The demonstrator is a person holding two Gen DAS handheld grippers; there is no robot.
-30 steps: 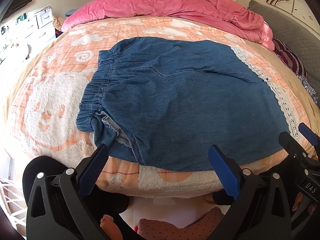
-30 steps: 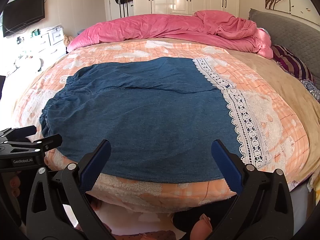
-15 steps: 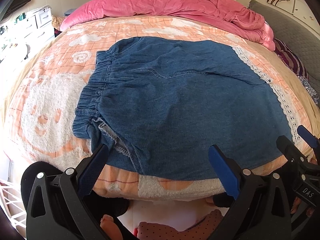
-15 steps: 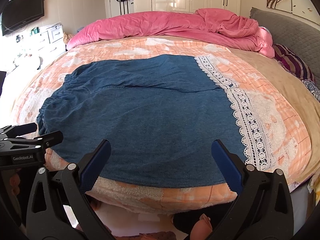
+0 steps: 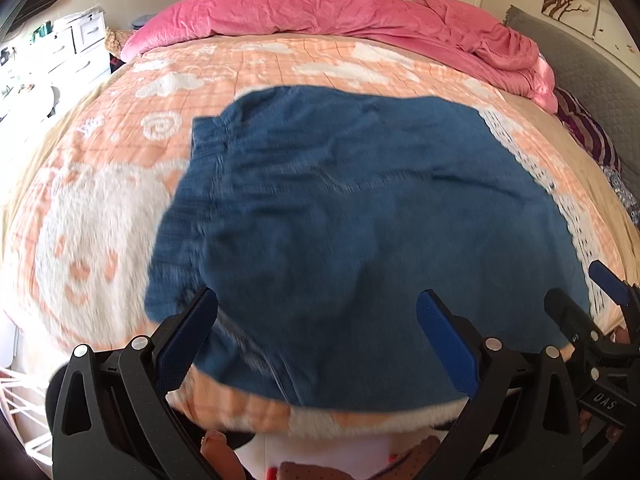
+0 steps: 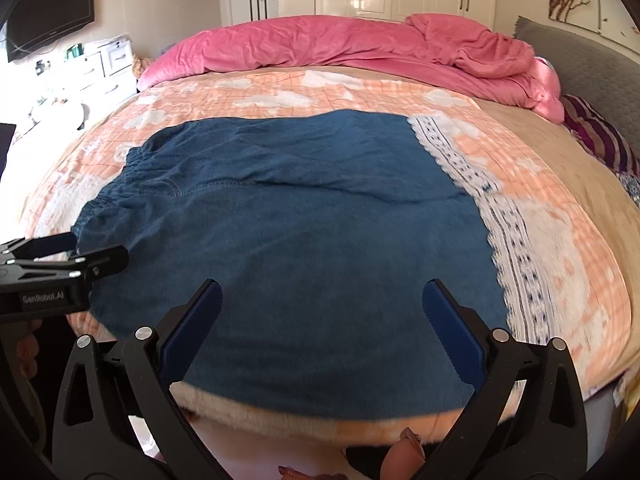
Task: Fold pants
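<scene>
Left wrist view, left hand-held gripper (image 5: 316, 316): released, its two blue-padded fingers spread wide, nothing between them; it hangs over the near edge of the bed.
Left wrist view, pants: the dark blue denim pants with a gathered elastic waistband (image 5: 360, 220) lie flat on the bed, waistband to the left, hem to the right; the picture is blurred here.
Left wrist view, edges: the pants' near edge lies just inside the near edge of the peach-and-white fleece blanket (image 5: 100, 208); a white lace trim (image 5: 560, 196) runs along the hem.
Left wrist view, right hand-held gripper (image 5: 592, 300): shows at the right border, beside the hem corner; I cannot tell its opening from here.
Left wrist view, open room: bare blanket left of the waistband and beyond the pants, up to the crumpled pink quilt (image 5: 360, 16).

Right wrist view, right hand-held gripper (image 6: 322, 308): released, fingers wide apart, over the pants' near edge.
Right wrist view, pants (image 6: 300, 220): flat, lace trim (image 6: 504, 232) at the right.
Right wrist view, left hand-held gripper (image 6: 80, 252): at the left border, by the waistband's near corner.
Right wrist view, open room: blanket (image 6: 560, 240) bare right of the lace; pink quilt (image 6: 360, 44) bounds the far side, a grey padded headboard (image 6: 592, 76) the right.
</scene>
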